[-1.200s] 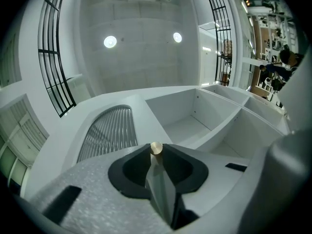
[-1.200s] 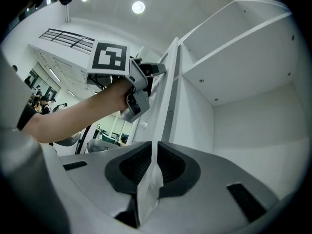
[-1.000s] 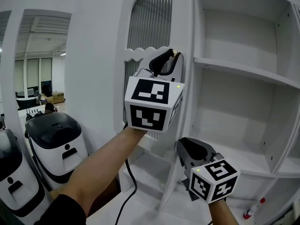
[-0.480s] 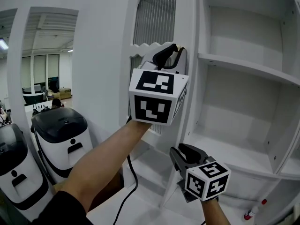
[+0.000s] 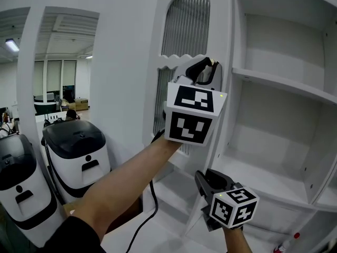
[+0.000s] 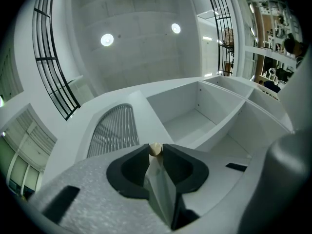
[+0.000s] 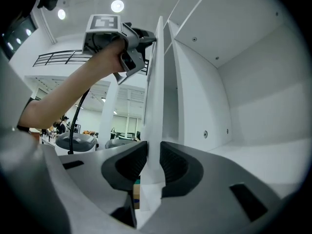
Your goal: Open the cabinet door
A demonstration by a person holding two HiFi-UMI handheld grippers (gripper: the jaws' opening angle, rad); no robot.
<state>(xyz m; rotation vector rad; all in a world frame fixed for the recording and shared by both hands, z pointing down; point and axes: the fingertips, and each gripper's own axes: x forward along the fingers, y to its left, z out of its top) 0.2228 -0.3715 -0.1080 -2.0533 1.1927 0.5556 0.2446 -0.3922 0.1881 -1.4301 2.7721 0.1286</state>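
**Q:** What is at the far left?

**A:** Two white machines with black lids [image 5: 78, 147] stand on the floor by a white pillar (what they are for, I cannot tell). They play no part in the task.

**Q:** And moving right?

**A:** A bare forearm reaches up, with a black cable [image 5: 151, 207] hanging below it. It carries the left gripper [image 5: 206, 71], whose jaws are pressed together on the small pale knob [image 6: 155, 149] of the cabinet door [image 5: 184, 36]. The knob is the natural place to pull from, which likely explains this high grip.

**Q:** Where is the door itself?

**A:** In the middle of the head view. It is tall and white, with an arched ribbed panel. It has swung out from the cabinet, so its free edge points toward the viewer.

**Q:** What about the other hand?

**A:** The right gripper [image 5: 210, 178] sits lower down. Its jaws pinch the same free edge of the door, with the thin white panel between them. I judge that a second hold low on the door keeps it from twisting as it swings.

**Q:** And farthest right?

**A:** The cabinet's bare white shelves [image 5: 281, 86] are fully in view, so the opening looks nearly complete.
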